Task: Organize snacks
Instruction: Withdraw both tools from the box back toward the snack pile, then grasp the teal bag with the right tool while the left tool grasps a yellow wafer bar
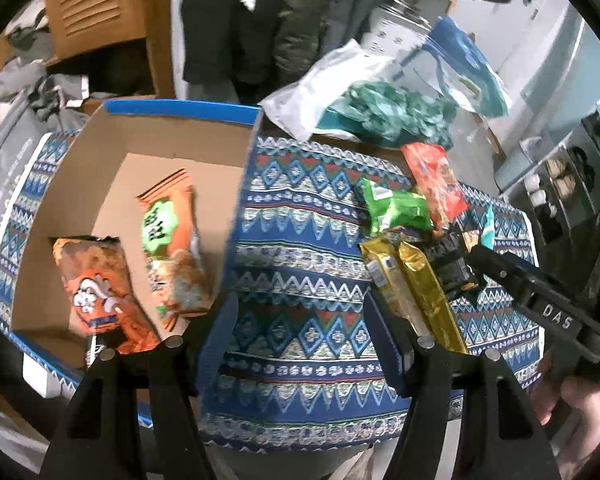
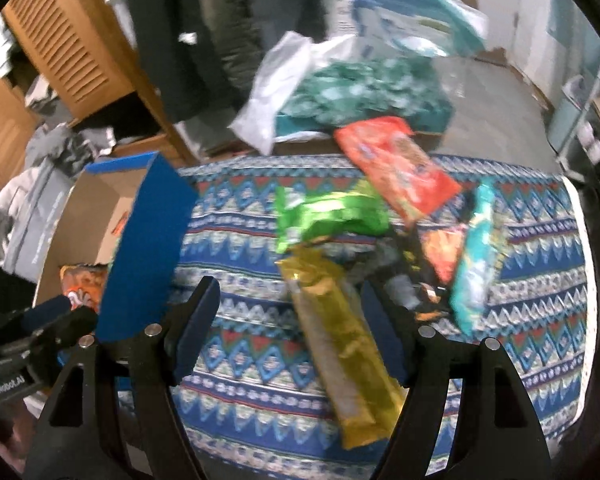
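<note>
Already two orange snack packets (image 1: 140, 264) lay inside the cardboard box (image 1: 168, 128), while the rest of the snacks sat in a loose heap on the patterned cloth (image 1: 300, 216), off the box's near blue-edged wall on the side away from its opening.

Nearest the box in that heap was the gold packet (image 2: 340, 348), a long, slippery-looking foil bar lying slantwise. Beyond it, farther from the box, lay a green packet (image 2: 328, 216), a red-orange packet (image 2: 396, 168), a teal packet (image 2: 480, 256) and a dark packet (image 1: 452, 264) partly buried under the others.

The right gripper (image 2: 292, 328) hovered above the gold packet with its jaws opening; the bar showed between them, but the pads did not press on it. The left gripper (image 1: 304, 328) was released and empty over bare cloth just beside the box wall.

To do the pick well, I judged the right gripper should turn so its jaws crossed the bar's narrow width, come down near the middle of its length so it would not tip, and close gently, since foil can crumple or slide. The left gripper was best kept clear by the box, leaving an open path over the wall.
</note>
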Tool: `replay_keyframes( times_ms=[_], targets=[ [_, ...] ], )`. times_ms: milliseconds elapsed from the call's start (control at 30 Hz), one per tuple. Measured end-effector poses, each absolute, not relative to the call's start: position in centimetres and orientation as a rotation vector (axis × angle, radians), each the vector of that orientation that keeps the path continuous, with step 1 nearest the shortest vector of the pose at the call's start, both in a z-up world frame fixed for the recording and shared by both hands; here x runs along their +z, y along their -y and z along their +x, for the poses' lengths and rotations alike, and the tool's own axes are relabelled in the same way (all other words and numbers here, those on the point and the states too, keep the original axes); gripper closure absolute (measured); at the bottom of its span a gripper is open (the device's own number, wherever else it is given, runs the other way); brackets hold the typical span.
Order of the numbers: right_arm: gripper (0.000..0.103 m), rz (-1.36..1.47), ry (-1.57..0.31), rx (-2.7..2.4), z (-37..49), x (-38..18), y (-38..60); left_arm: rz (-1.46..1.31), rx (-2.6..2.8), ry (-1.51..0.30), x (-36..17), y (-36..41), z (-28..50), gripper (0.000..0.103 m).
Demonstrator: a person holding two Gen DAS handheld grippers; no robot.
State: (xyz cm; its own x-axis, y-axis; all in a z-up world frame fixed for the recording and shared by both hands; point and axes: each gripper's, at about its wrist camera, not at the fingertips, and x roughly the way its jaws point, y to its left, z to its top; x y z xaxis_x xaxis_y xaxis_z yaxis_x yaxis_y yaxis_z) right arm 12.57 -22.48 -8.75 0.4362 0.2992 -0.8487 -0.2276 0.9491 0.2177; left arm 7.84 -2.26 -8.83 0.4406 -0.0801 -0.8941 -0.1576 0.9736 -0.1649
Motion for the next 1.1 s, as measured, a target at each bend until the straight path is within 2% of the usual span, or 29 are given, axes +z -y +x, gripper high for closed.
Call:
replay_keyframes(
  times_ms=[333, 667, 1100],
  targets=[
    [0.029, 0.114, -1.101, 0.191, 14.6, -10.2, 29.5, -0.210, 0.074, -1.141, -10.7, 5.7, 11.1, 0.037],
    [0.029, 0.181, -1.186, 0.091, 18.5, -14.6, 35.2, -0.212, 0.073, -1.218, -14.4, 8.1, 14.0, 0.037],
    [0.029, 0.263, -1.272, 0.037, 21.4, -20.3, 37.9, -0.217, 0.056, -1.296, -18.3, 10.3, 15.6, 0.037]
  ],
)
